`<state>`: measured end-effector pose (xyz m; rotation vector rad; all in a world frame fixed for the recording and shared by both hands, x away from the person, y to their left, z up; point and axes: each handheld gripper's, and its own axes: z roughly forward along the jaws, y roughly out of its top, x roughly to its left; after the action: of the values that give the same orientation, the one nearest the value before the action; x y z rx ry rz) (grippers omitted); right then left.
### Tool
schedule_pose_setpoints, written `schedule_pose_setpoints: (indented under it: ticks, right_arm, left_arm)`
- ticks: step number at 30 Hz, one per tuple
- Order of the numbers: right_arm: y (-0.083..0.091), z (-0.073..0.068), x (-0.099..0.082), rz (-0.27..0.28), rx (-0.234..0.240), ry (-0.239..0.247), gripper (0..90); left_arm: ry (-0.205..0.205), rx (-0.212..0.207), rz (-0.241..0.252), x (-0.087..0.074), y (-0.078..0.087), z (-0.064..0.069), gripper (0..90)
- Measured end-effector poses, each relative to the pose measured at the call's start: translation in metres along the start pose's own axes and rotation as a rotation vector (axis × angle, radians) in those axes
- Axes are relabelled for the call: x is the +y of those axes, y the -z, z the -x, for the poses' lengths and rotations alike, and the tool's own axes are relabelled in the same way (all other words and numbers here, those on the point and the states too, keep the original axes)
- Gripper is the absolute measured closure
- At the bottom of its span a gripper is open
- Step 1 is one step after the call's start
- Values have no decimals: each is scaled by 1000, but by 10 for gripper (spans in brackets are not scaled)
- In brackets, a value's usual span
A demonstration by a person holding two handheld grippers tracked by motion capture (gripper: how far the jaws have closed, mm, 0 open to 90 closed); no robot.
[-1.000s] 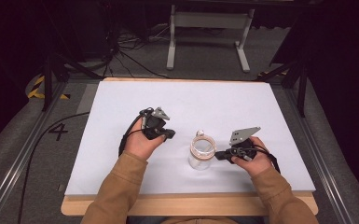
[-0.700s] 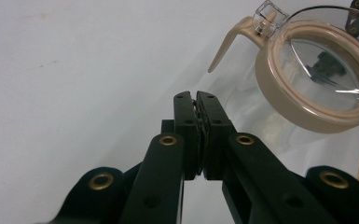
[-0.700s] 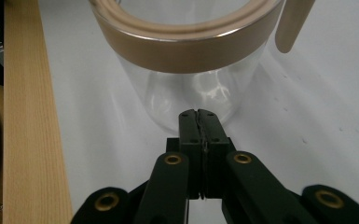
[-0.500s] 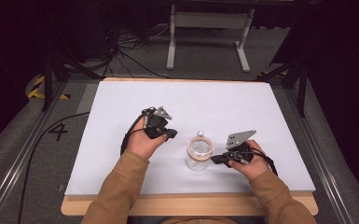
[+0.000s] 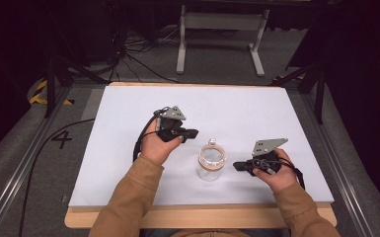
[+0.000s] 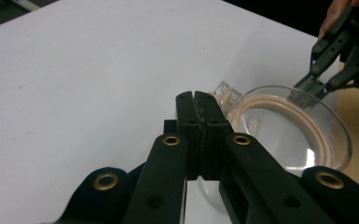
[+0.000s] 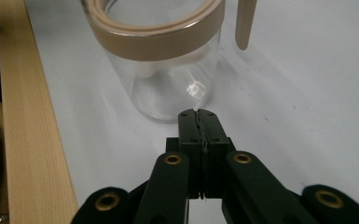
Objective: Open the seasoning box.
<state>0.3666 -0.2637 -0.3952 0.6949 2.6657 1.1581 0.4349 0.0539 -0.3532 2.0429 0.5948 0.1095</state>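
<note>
Right gripper (image 5: 237, 166) nearer glass jar (image 5: 210, 163); floor mark "4" (image 5: 61, 139).

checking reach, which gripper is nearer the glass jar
Right. The right gripper sits shut beside the glass jar, its tip close to the wall. The left gripper, also shut, hovers up-left of the rim, slightly farther off.

A recording lab — dark surround, floor cables (image 5: 128, 57), metal stand (image 5: 217, 29), white table (image 5: 128, 113).

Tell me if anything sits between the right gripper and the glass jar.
Nothing visible does. The right gripper has its fingers shut and points at the side of the glass jar, with bare white table across the short gap. The left gripper is on the jar's other side.
</note>
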Motion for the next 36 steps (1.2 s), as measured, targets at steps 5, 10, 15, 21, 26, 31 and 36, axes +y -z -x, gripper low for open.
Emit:
schedule_pose_setpoints:
  ticks: [5,10,15,21,26,31,36]
  right_arm:
    - [1,-7,-5,-6,4,-8,900]
    - [5,-10,-7,7,7,-22,900]
    - [5,-11,-9,5,6,-23,900]
    - [4,-13,-9,4,13,-19,900]
    - [4,-15,-7,8,21,-11,900]
    - [3,-16,-6,9,22,-10,900]
    - [3,-17,-6,10,24,-8,900]
  left_arm:
    - [10,-43,72,4,-9,1,898]
    - [4,-39,90,6,-23,3,898]
    - [12,-66,75,4,-37,2,898]
    - [15,-90,69,3,-41,4,898]
    - [6,-111,49,2,-44,4,897]
    - [7,-126,52,2,-45,4,896]
    - [6,-147,39,2,-45,5,898]
